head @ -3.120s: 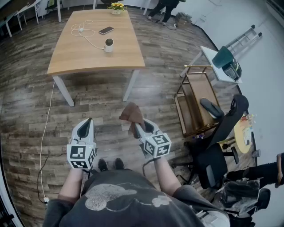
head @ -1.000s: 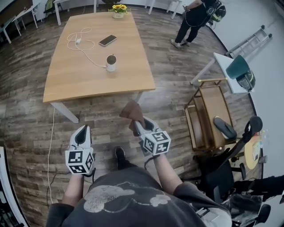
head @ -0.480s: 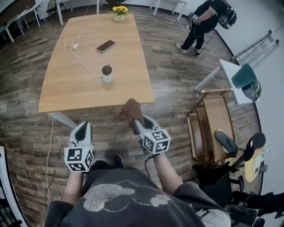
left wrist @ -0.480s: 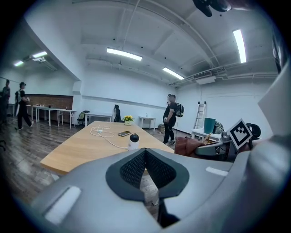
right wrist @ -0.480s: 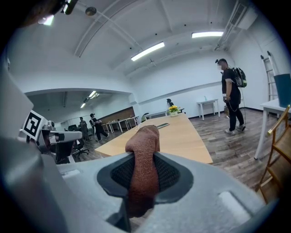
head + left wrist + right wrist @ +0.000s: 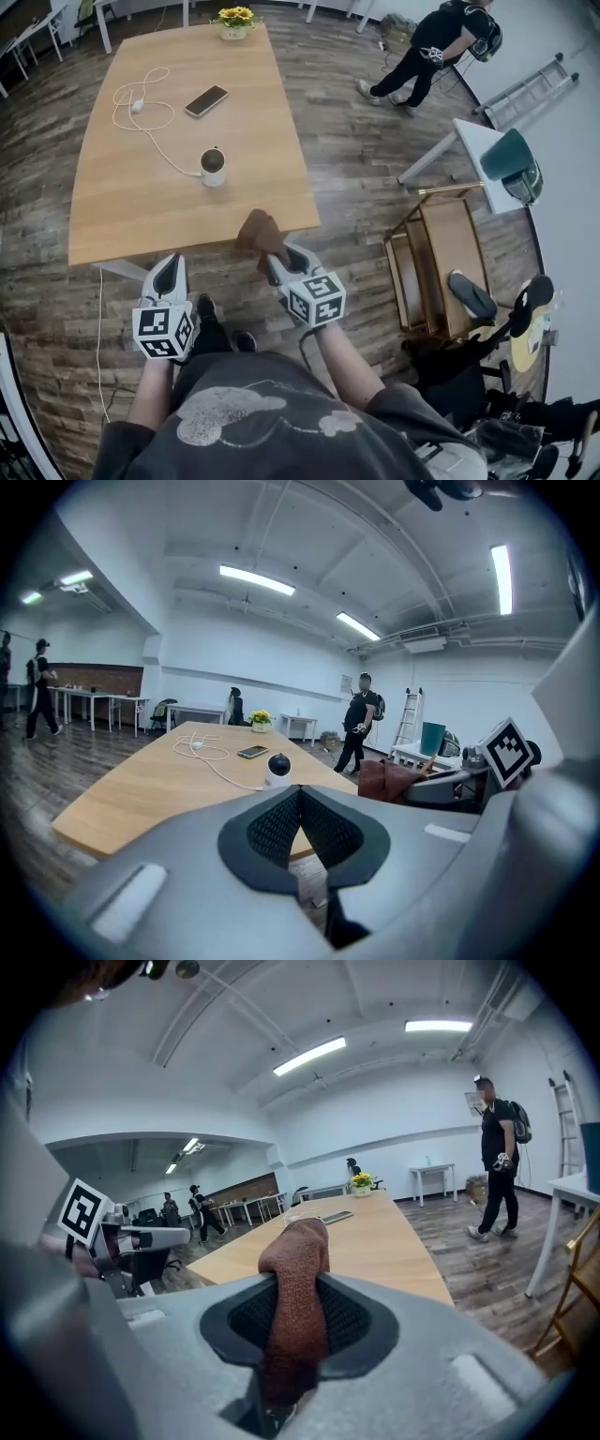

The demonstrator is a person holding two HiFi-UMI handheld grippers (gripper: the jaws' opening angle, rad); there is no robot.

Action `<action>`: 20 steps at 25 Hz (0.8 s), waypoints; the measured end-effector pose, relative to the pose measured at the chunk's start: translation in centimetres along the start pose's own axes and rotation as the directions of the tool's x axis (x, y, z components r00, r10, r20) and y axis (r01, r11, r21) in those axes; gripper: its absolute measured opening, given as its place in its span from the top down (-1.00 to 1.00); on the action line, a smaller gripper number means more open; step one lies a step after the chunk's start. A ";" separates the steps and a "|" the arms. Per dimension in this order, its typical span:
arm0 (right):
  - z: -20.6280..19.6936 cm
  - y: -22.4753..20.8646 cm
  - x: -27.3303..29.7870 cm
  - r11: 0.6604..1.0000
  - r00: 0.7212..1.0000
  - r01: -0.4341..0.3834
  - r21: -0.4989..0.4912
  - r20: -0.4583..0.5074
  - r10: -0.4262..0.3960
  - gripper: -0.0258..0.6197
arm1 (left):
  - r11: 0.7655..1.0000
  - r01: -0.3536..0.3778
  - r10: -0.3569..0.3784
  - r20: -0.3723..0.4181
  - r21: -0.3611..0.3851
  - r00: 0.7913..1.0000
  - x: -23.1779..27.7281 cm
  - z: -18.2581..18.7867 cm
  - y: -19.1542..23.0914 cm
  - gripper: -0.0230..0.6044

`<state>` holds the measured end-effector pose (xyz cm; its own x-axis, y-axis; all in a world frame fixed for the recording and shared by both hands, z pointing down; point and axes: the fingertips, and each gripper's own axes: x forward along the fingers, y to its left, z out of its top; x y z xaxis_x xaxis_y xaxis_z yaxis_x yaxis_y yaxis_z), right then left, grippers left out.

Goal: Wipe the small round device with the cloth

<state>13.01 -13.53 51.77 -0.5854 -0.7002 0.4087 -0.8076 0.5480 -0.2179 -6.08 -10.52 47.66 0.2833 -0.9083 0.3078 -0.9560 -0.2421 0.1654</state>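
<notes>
Both grippers are held low in front of the person, at the near edge of the wooden table (image 6: 103, 211).

Right gripper (image 6: 271, 262): jaws clenched on a brown cloth (image 6: 260, 232). The cloth is pinched between the pads and stands up out of them in a bunched fold. From the head view the fold overlaps the table's near edge. I cannot tell whether it touches the wood.

Left gripper (image 6: 170, 264): jaws closed tip to tip, with nothing between the pads. It sits beside the right gripper, apart from it, just short of the table edge.

Small round device (image 6: 213, 167): white body with a dark top. It stands upright on the table, in its nearer half, and is well apart from both grippers and from the cloth. The left gripper view has it straight ahead, just above the jaw tips.

A white cable (image 6: 155, 141) runs from the device toward the far left of the table and ends in loose loops. A dark phone (image 6: 206, 100) lies flat beyond the device. A pot of yellow flowers (image 6: 234, 17) stands at the far end.

Off the table: a person in dark clothes (image 6: 433, 45) stands on the plank floor at the far right, and a wooden cart (image 6: 441, 248) is to the right of the grippers.
</notes>
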 end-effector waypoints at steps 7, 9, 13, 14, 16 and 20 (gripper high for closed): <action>4.0 -0.5 5.5 0.999 0.999 0.042 -0.007 0.022 -0.042 0.67 | 0.997 0.070 -0.070 0.021 0.025 0.997 4.5 3.1 2.9 0.87; 5.4 -0.1 7.8 0.999 0.999 0.040 -0.020 0.027 -0.039 0.67 | 0.997 0.073 -0.074 0.025 0.020 0.997 5.4 3.8 4.6 0.87; 7.3 0.8 12.5 0.998 0.999 0.038 -0.043 0.013 -0.037 0.67 | 0.997 0.077 -0.077 0.015 0.017 0.997 6.9 4.5 8.0 0.87; 7.6 1.0 13.5 0.998 0.999 0.042 -0.047 0.005 -0.041 0.67 | 0.997 0.079 -0.079 0.012 0.016 0.997 7.3 4.7 8.8 0.87; 8.1 1.2 15.4 0.997 0.999 0.052 -0.053 -0.011 -0.053 0.67 | 0.996 0.083 -0.083 0.004 0.012 0.997 8.0 4.9 10.4 0.87; 8.5 1.8 18.4 0.997 0.997 0.060 -0.057 -0.050 -0.063 0.67 | 0.994 0.106 -0.106 -0.012 0.011 0.994 9.2 5.3 12.6 0.87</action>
<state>0.21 -29.36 51.34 -0.5291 -0.7095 0.4654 -0.8359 0.5302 -0.1419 -15.95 -23.75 47.65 0.3843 -0.8732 0.2997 -0.9212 -0.3411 0.1872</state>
